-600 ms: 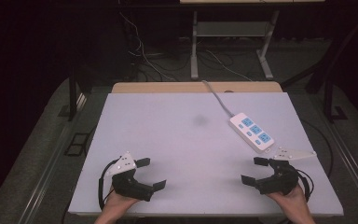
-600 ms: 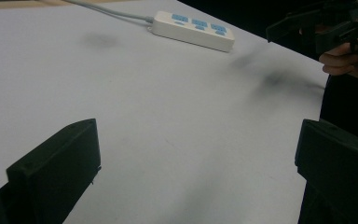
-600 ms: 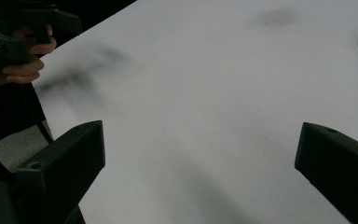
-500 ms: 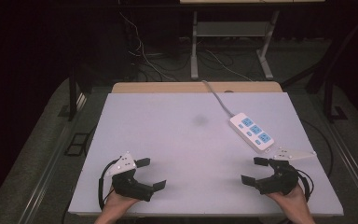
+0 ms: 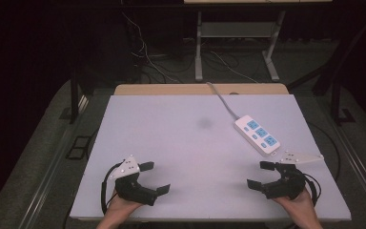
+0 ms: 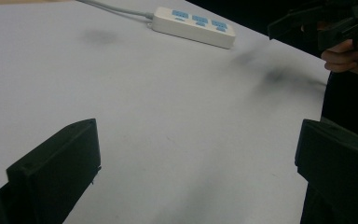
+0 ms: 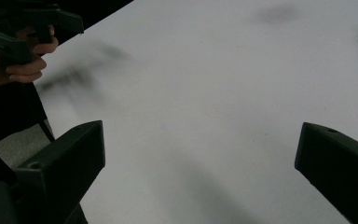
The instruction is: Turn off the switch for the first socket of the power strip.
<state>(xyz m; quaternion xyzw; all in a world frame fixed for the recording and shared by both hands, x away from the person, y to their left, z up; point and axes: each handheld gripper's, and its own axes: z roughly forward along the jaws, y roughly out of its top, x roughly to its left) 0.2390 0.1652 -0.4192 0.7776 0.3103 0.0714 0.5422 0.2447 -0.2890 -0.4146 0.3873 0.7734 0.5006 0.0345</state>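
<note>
White table [image 5: 190, 143] seen w/ power strip [image 5: 257, 135] lying at right, cord led off far edge. Left gripper [image 5: 155, 177] held at near-left corner, right gripper [image 5: 259, 174] at near-right just beside strip; both jaws spread wide, nothing between.

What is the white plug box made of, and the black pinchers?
The power strip looks like smooth, slightly glossy white plastic with blue sockets. The left tool and right tool look like matte black hard plastic, with blocky, dull jaws; possibly printed.
</note>
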